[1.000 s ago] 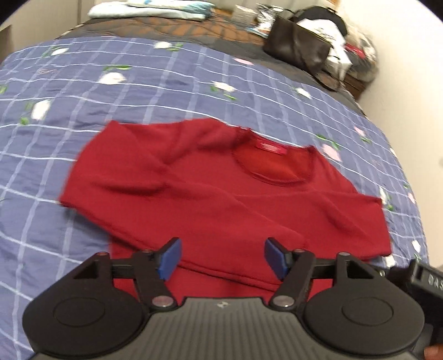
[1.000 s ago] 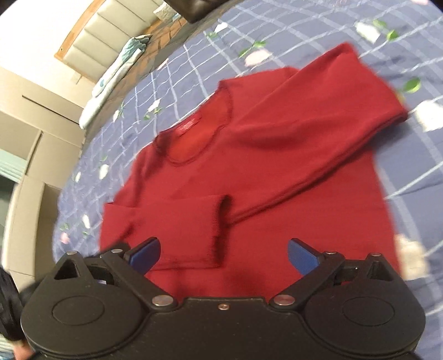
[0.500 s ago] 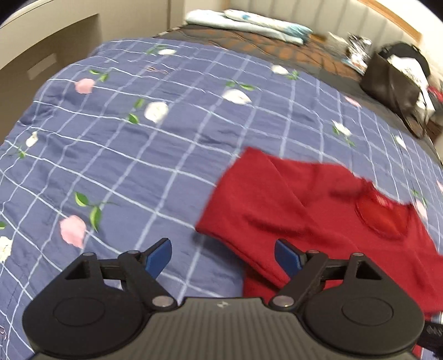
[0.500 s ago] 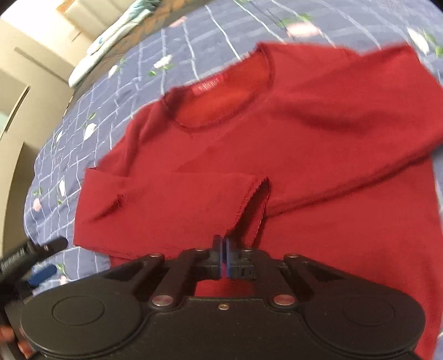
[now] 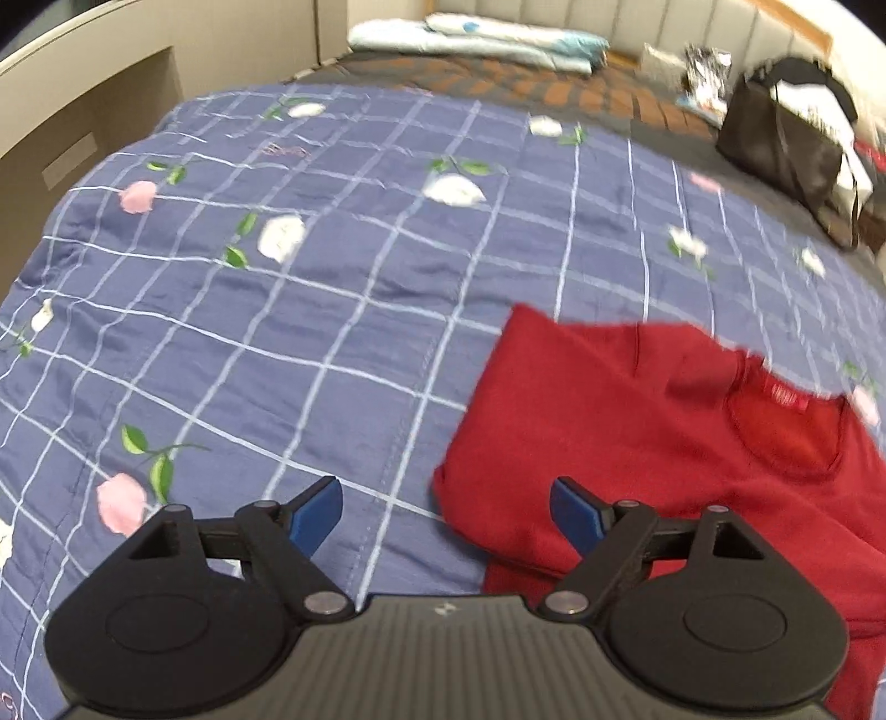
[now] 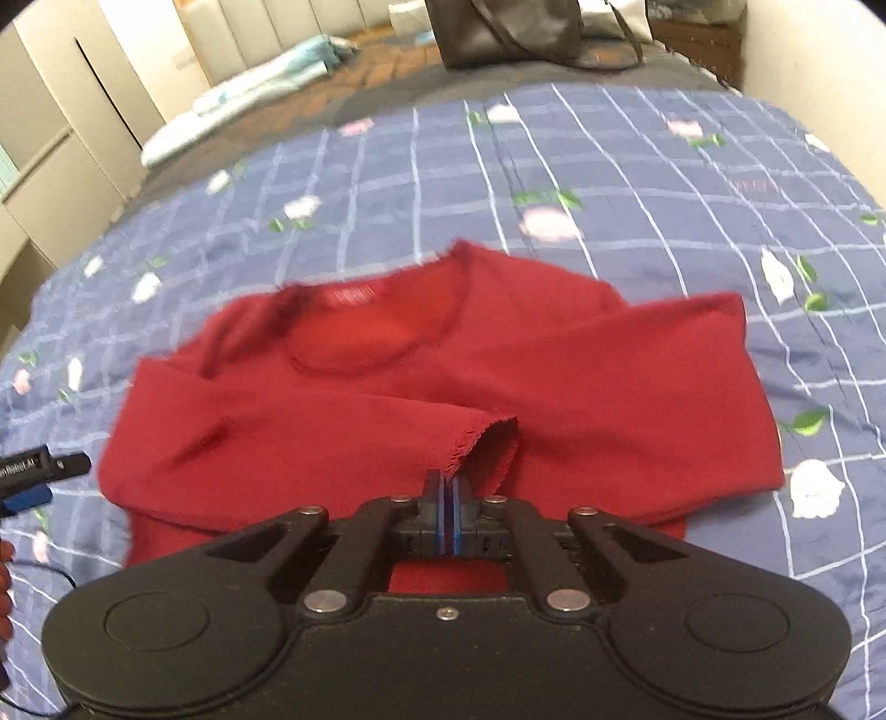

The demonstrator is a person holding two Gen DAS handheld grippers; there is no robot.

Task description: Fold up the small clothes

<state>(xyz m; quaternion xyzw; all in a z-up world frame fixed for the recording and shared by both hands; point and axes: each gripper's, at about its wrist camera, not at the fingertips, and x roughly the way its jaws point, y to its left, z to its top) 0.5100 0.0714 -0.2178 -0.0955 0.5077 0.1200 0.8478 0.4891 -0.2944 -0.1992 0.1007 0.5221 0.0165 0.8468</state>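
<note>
A dark red long-sleeved sweater (image 6: 554,376) lies face up on the blue checked quilt (image 6: 637,183), neckline away from me, both sleeves folded across the chest. My right gripper (image 6: 446,490) is shut on the frayed cuff (image 6: 487,443) of the sleeve coming from the left, and the cuff edge is lifted slightly. In the left wrist view the sweater (image 5: 637,421) fills the lower right. My left gripper (image 5: 446,512) is open just above the quilt (image 5: 277,332), its right finger over the sweater's left folded edge. That gripper's tip (image 6: 27,487) shows at the far left of the right wrist view.
A black bag (image 5: 786,149) and clutter sit at the far right of the bed, against a wall. Folded pale bedding (image 5: 470,39) lies by the headboard. Beige cabinets (image 6: 66,127) stand left of the bed. Open quilt spreads left of the sweater.
The right gripper shut on the sleeve cuff and has since lifted it a little. The left gripper stayed open and swung left from the hem to the sweater's left edge.
</note>
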